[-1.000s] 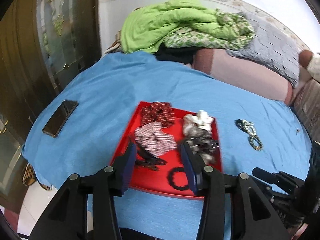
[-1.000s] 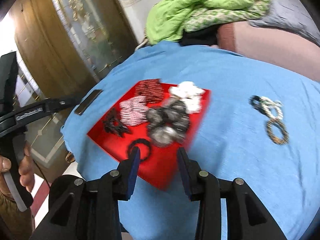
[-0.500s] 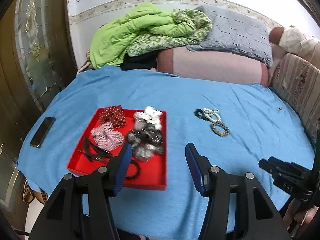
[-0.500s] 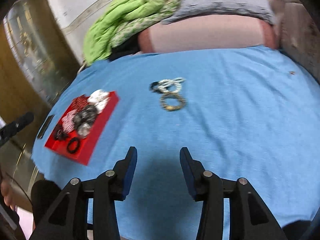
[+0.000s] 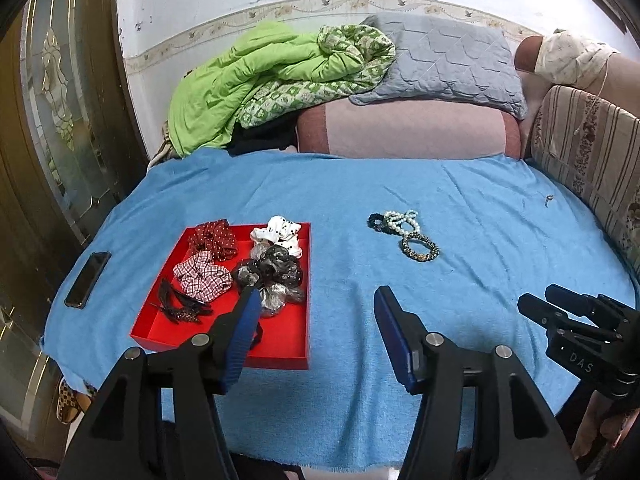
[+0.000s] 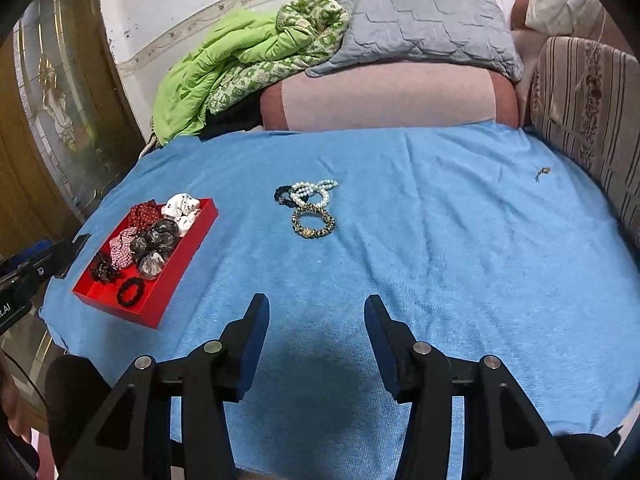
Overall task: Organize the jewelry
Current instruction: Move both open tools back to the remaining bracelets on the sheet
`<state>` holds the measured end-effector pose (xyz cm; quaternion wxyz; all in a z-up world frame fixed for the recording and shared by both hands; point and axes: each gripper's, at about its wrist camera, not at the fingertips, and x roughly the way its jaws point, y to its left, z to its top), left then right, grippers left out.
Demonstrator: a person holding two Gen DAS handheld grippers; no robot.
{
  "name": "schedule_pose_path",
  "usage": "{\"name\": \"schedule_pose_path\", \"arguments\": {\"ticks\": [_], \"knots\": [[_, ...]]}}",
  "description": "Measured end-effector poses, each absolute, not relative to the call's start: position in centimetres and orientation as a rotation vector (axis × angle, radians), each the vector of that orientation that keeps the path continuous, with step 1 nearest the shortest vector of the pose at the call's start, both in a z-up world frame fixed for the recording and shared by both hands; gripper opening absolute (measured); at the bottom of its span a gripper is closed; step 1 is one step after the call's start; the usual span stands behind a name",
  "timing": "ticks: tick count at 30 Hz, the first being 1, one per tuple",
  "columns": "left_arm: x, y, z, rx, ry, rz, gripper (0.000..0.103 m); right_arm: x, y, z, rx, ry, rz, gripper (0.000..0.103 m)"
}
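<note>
A red tray (image 5: 280,350) (image 6: 196,236) on the blue cloth holds several scrunchies, black hair clips (image 5: 178,302) and a black hair tie (image 6: 130,292). On the cloth to its right lie a pearl bracelet (image 5: 402,220) (image 6: 314,192), a dark bracelet (image 5: 376,222) (image 6: 282,195) and a gold-black beaded bracelet (image 5: 420,246) (image 6: 314,222). My left gripper (image 5: 314,312) is open and empty, near the tray's right front corner. My right gripper (image 6: 316,316) is open and empty, over bare cloth, short of the bracelets.
A black phone (image 5: 88,279) lies left of the tray near the cloth's edge. Pillows and a green blanket (image 5: 256,80) are piled at the back. A striped cushion (image 5: 592,160) borders the right side. A small metal bit (image 6: 542,172) lies far right.
Both grippers have swung right, away from above the tray, and pulled back. The bracelets now sit nearer the middle of both views. The left jaws stand wider apart.
</note>
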<state>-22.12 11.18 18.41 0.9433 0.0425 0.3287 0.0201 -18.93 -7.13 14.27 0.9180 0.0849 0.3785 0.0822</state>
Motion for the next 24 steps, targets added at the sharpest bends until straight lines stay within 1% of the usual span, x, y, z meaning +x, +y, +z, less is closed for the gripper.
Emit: {"name": "schedule_pose_path", "arguments": {"ticks": [10, 15, 22, 24], "knots": [[-23.4, 11.4, 18.9, 0.057, 0.657, 0.025, 0.059, -20.6, -6.9, 16.3, 0.136, 0.739, 0.133, 0.055], [-24.0, 11.6, 19.3, 0.046, 0.643, 0.02, 0.059, -21.5, -6.7, 17.4, 0.116, 0.716, 0.114, 0.06], [-25.0, 11.6, 20.0, 0.027, 0.609, 0.013, 0.061, -22.5, -6.5, 19.3, 0.09, 0.682, 0.092, 0.061], [-25.2, 11.7, 20.2, 0.022, 0.602, 0.013, 0.062, -22.7, -6.5, 19.9, 0.086, 0.666, 0.083, 0.065]]}}
